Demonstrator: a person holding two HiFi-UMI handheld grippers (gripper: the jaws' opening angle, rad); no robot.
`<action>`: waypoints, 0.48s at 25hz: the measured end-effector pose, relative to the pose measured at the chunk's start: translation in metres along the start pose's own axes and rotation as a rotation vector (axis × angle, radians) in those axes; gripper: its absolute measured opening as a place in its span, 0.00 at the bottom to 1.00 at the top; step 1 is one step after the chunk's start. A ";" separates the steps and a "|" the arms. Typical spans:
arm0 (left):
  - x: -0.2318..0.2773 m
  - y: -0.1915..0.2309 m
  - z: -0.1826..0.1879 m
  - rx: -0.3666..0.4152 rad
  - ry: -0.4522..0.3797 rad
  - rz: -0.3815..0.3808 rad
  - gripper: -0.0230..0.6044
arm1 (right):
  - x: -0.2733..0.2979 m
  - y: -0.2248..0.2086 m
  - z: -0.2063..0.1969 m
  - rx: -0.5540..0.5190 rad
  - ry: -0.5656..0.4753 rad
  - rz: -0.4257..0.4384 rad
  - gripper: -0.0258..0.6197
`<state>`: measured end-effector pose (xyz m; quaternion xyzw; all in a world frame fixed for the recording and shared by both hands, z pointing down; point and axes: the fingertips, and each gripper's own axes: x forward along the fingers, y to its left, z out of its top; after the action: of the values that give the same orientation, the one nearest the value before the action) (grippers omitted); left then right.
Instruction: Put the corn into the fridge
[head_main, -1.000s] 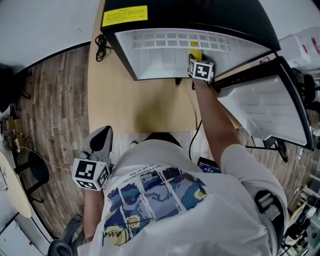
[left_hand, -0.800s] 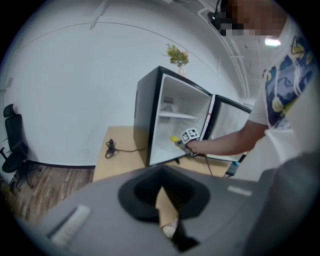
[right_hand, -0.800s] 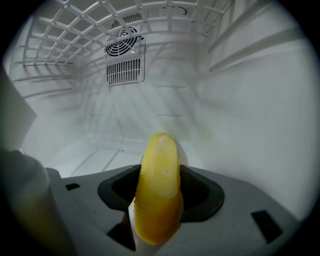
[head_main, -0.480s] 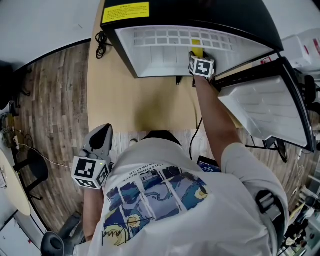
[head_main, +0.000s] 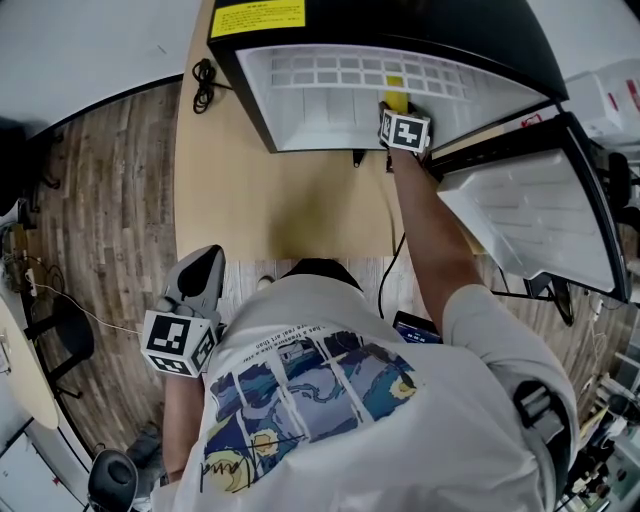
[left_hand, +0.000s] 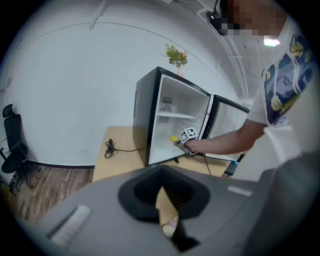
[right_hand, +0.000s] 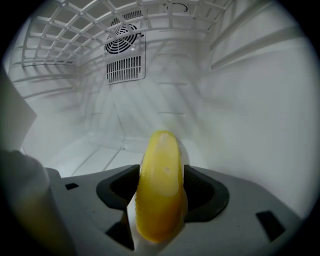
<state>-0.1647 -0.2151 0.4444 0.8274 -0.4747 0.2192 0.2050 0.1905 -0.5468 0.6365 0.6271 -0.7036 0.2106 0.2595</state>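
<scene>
The yellow corn (right_hand: 161, 185) is clamped between the jaws of my right gripper (right_hand: 160, 202), its tip pointing at the fridge's white back wall. In the head view my right gripper (head_main: 393, 102) reaches into the open black fridge (head_main: 400, 30), with the corn (head_main: 394, 88) showing just past its marker cube. The left gripper view shows the same corn (left_hand: 174, 139) small, at the fridge's mouth. My left gripper (head_main: 203, 265) hangs low beside my body, fingers together and holding nothing. Seen in its own view, my left gripper (left_hand: 167, 225) faces the fridge (left_hand: 145, 120).
The fridge stands on a wooden table (head_main: 290, 200), its door (head_main: 530, 220) swung open to the right. A black cable (head_main: 203, 85) lies coiled at the table's far left. Inside are a wire shelf (right_hand: 75, 30) overhead and a fan grille (right_hand: 125, 55) on the back wall.
My right gripper has edged slightly deeper into the fridge with the corn. The left gripper has stayed low at my side.
</scene>
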 end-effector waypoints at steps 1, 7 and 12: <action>-0.001 0.000 0.000 0.000 -0.001 0.001 0.05 | -0.001 0.000 -0.001 0.000 0.002 0.000 0.42; -0.005 0.000 -0.003 0.004 -0.001 -0.009 0.05 | -0.010 -0.002 -0.012 0.014 0.018 -0.002 0.44; -0.006 -0.003 -0.005 0.015 -0.002 -0.040 0.05 | -0.023 -0.002 -0.023 0.033 0.015 -0.001 0.44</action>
<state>-0.1653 -0.2070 0.4444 0.8384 -0.4566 0.2179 0.2026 0.1971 -0.5144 0.6399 0.6299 -0.6978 0.2269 0.2546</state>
